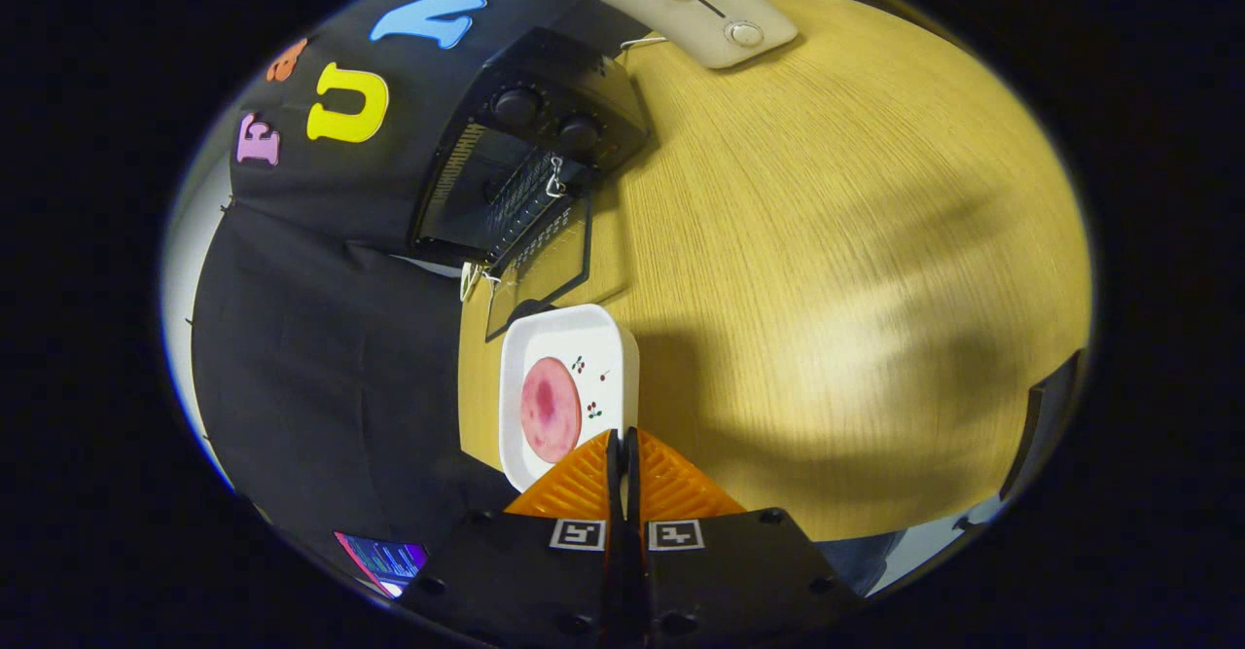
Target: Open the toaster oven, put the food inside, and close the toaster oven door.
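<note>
Gripper (622,445) pinched shut on near rim of white plate (545,333) bearing round pink food (550,409), toaster oven (540,158) at eleven o'clock beyond, door (545,265) down; thin edge-grip likely to tilt plate, sliding food off.

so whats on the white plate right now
A round pink slice of food lies on the white plate, beside small printed cherry marks. The tongs are closed at the plate's near edge, hiding that part of the rim. The toaster oven beyond stands open.

Cream toaster (702,9) on wooden table (827,240).
</note>
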`<state>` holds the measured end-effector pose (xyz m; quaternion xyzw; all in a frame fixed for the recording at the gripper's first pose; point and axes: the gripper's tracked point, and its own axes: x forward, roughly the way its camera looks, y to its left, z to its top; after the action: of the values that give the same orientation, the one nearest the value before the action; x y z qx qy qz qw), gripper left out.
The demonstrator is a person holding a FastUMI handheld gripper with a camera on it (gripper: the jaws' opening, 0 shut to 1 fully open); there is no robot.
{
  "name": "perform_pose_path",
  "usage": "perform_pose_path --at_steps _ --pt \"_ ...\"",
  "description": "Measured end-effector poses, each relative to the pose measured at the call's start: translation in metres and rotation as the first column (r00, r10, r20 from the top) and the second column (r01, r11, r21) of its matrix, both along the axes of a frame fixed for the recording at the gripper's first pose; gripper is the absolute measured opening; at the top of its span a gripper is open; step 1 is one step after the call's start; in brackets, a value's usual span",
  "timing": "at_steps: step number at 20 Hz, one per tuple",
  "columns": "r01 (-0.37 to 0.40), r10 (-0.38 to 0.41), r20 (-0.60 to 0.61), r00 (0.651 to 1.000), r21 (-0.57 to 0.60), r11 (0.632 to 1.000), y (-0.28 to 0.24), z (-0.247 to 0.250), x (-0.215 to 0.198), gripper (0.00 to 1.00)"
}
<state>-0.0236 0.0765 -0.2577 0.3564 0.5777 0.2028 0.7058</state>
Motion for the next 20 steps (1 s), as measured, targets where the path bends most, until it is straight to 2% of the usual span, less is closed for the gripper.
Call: perform_pose_path --at_steps 6,10,14,20 --pt "0.085 -0.086 0.040 0.995 0.014 0.996 0.049 0.013 -0.003 0.02" --pt "0.169 -0.170 0.060 0.984 0.023 0.985 0.077 0.021 0.000 0.02" --pt "0.260 -0.263 0.074 0.962 0.045 0.964 0.105 0.030 0.009 0.02" --pt "0.388 -0.390 0.095 0.916 0.036 0.921 0.126 0.022 0.049 0.02"
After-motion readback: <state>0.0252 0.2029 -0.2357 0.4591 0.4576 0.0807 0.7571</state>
